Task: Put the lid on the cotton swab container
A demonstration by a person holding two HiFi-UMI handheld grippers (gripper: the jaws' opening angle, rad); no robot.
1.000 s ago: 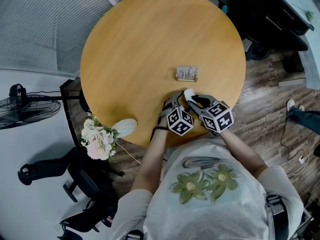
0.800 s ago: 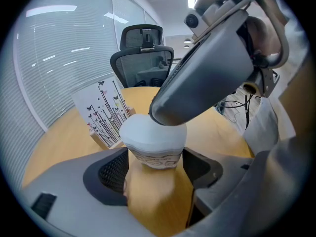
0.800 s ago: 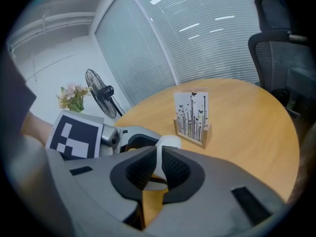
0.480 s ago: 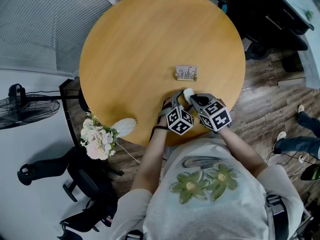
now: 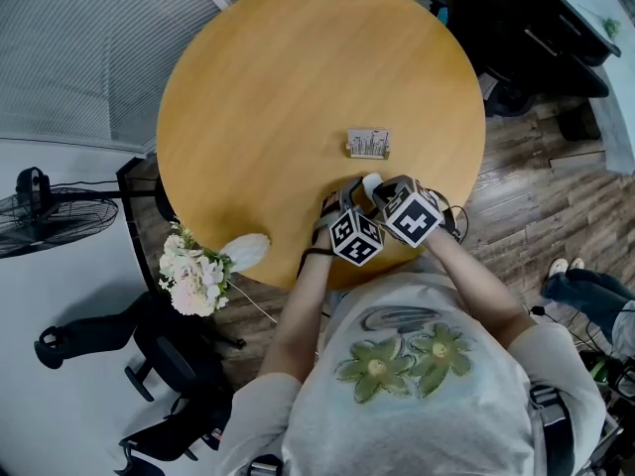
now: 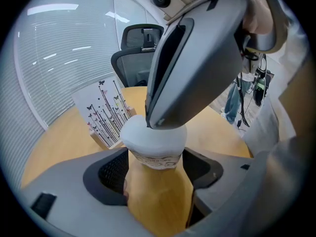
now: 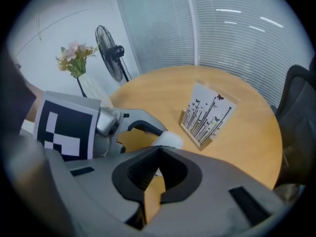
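Note:
The cotton swab container (image 6: 154, 157) stands near the table's front edge with its white lid (image 6: 153, 138) on top; the lid (image 5: 372, 183) shows as a small white spot in the head view. My left gripper (image 6: 155, 169) is closed round the container's body, one pad on each side. My right gripper (image 7: 159, 151) is shut with nothing between its jaws. Seen in the left gripper view, the right gripper (image 6: 149, 123) comes down from above and its closed tip rests on the lid. In the head view both the left gripper (image 5: 347, 201) and the right gripper (image 5: 381, 190) meet at the container.
A card stand (image 5: 369, 144) printed with black stems and butterflies stands just beyond the container on the round wooden table (image 5: 288, 87). A vase of flowers (image 5: 195, 271) and a floor fan (image 5: 40, 211) are at the left, office chairs (image 5: 516, 28) at the far right.
My right gripper's jaws have closed and it has swung left over the container, its tip now on the lid. The left gripper has stayed put.

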